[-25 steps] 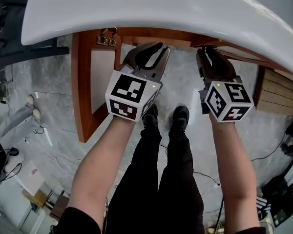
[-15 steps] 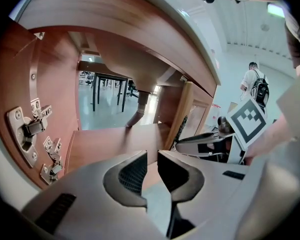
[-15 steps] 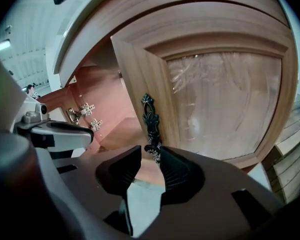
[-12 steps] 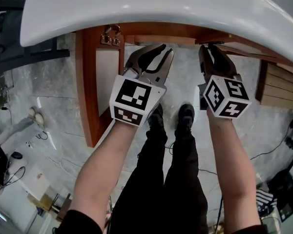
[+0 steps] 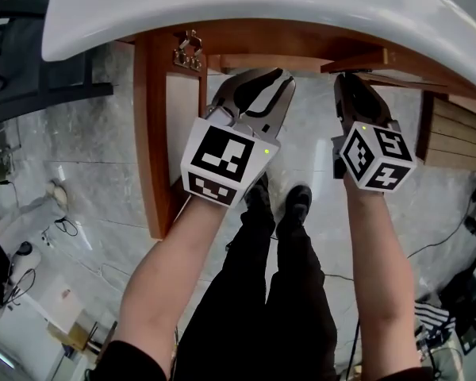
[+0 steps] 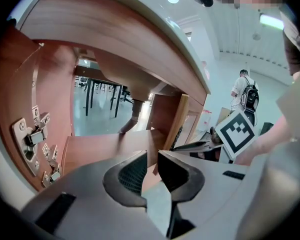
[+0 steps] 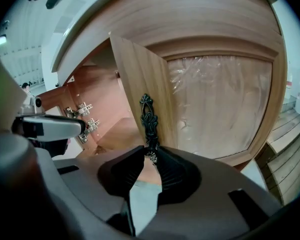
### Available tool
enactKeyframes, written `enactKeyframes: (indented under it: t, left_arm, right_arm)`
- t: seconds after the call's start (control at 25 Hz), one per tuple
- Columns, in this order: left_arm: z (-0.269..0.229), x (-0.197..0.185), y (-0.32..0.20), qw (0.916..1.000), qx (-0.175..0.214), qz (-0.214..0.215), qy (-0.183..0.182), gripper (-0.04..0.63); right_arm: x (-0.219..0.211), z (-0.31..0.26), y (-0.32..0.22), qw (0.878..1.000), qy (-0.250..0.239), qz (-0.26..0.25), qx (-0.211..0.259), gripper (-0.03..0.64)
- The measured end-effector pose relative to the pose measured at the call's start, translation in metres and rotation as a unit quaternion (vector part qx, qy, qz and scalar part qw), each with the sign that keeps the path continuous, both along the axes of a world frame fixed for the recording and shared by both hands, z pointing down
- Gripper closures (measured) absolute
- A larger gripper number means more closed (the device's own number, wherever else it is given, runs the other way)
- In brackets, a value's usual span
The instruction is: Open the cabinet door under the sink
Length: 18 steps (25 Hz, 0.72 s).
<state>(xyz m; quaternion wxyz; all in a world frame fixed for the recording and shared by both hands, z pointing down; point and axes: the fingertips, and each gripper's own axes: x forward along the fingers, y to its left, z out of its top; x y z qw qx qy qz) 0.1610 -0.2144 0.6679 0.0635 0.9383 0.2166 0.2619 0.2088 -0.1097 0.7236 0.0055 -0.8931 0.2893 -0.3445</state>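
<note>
- Brown wooden cabinet door with a pale, film-covered panel [image 7: 220,104] sits under the long white sink basin [image 5: 262,6], on the cabinet's right side. It stands ajar, its handle edge swung out from the frame.
- Right claw [image 7: 150,153] is on it. Its jaws have just been closing, and they now pinch the lower end of the ornate black metal handle [image 7: 148,116], which runs upright along the door's free edge.
- Left claw [image 6: 151,156] hangs near the right one, facing into the open cabinet mouth. Its jaws are a narrow gap apart, with nothing between them.
- Over on the left, the second brown wooden door [image 5: 147,141] is swung wide open, and silver hinges [image 6: 32,134] show at the cabinet's left side.
- Down below, the person's black shoes [image 5: 297,201] stand on the grey marbled floor [image 5: 79,173].
</note>
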Motion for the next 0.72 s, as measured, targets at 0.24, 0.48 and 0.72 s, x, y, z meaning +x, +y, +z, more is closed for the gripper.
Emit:
enactKeyframes:
  t: [0.24, 0.48, 0.72]
  left_arm:
    - [-0.022, -0.003, 0.056, 0.9960, 0.002, 0.080, 0.039, 0.516]
    - [-0.028, -0.002, 0.078, 0.9899, 0.005, 0.135, 0.044, 0.445]
    - [-0.042, 0.014, 0.103, 0.9849, 0.006, 0.160, 0.066, 0.431]
  right_arm:
    - [-0.026, -0.001, 0.032, 0.999, 0.011, -0.030, 0.001, 0.523]
    - [-0.034, 0.001, 0.025, 0.999, 0.009, -0.041, 0.005, 0.523]
    - [-0.041, 0.001, 0.030, 0.999, 0.013, -0.047, 0.011, 0.522]
